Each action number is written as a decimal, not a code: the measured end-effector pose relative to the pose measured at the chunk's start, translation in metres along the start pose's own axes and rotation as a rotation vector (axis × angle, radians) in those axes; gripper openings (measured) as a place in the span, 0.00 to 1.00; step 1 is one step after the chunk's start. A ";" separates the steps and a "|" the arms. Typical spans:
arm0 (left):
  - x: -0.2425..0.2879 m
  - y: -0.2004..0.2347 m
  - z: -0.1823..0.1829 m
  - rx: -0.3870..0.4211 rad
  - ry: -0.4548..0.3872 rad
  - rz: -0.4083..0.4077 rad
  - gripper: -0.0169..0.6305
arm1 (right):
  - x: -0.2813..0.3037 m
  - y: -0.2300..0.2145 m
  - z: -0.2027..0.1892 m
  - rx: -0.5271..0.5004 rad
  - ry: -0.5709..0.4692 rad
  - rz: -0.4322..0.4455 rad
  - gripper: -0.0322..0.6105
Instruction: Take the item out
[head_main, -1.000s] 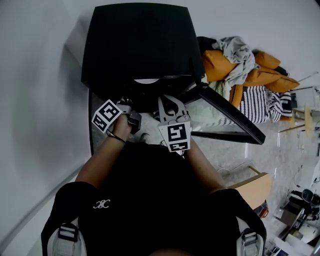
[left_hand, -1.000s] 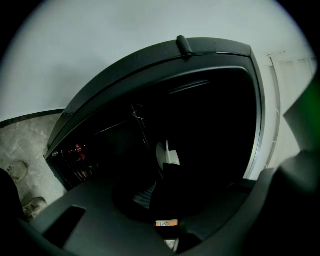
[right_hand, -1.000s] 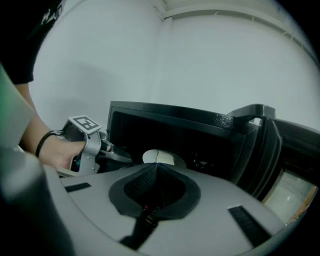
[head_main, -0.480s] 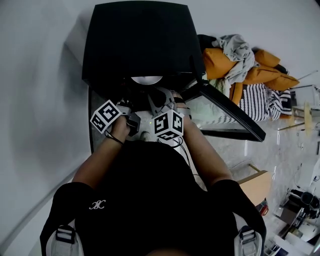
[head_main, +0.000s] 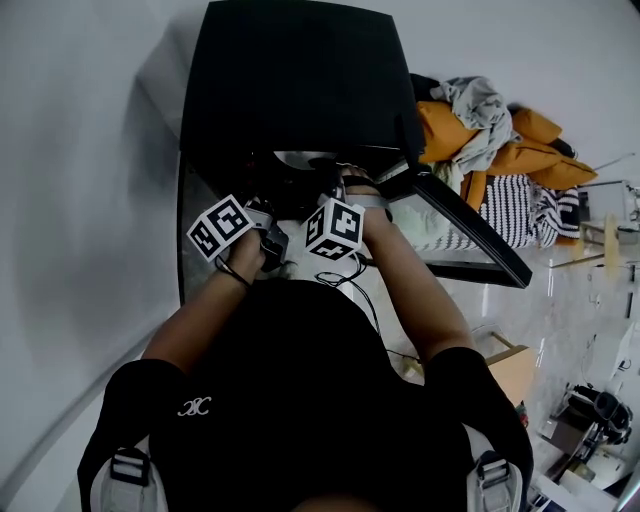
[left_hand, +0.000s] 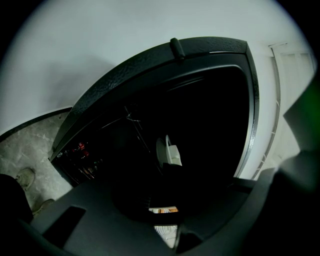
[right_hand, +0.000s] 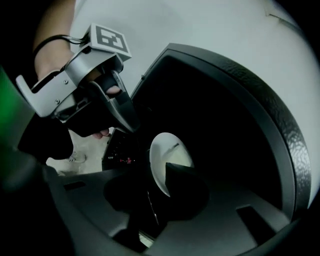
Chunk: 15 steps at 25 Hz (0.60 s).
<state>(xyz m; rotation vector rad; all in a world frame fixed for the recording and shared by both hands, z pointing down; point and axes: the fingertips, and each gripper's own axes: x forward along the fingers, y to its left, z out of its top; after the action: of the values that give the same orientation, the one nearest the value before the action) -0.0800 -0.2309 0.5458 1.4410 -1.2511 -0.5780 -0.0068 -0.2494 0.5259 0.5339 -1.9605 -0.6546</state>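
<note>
Right gripper (right_hand: 160, 192) meets the white plate (right_hand: 167, 150) inside the black cabinet (head_main: 290, 80)
Its jaws stand apart astride the upright plate's rim; left gripper (left_hand: 162, 207) at its 9 o'clock, slightly open, empty

Lived-in home room, black appliance (head_main: 300, 80) against a white wall (head_main: 90, 150), its glass door (head_main: 470, 225) swung open, heap of orange, grey and striped clothes (head_main: 490, 140) right of the appliance, pale stone-patterned floor (head_main: 520, 310)
</note>
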 end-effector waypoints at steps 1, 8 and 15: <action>0.000 0.000 0.000 0.000 0.003 -0.001 0.11 | 0.002 0.001 -0.001 -0.025 0.012 0.006 0.21; 0.002 0.002 -0.002 0.003 0.018 -0.007 0.11 | 0.010 0.006 -0.008 -0.158 0.077 0.033 0.21; 0.001 0.002 -0.002 0.000 0.033 -0.013 0.11 | 0.010 0.008 -0.003 -0.216 0.111 0.050 0.20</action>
<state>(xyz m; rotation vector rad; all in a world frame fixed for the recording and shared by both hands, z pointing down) -0.0786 -0.2307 0.5480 1.4540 -1.2160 -0.5610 -0.0094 -0.2503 0.5385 0.3787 -1.7682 -0.7779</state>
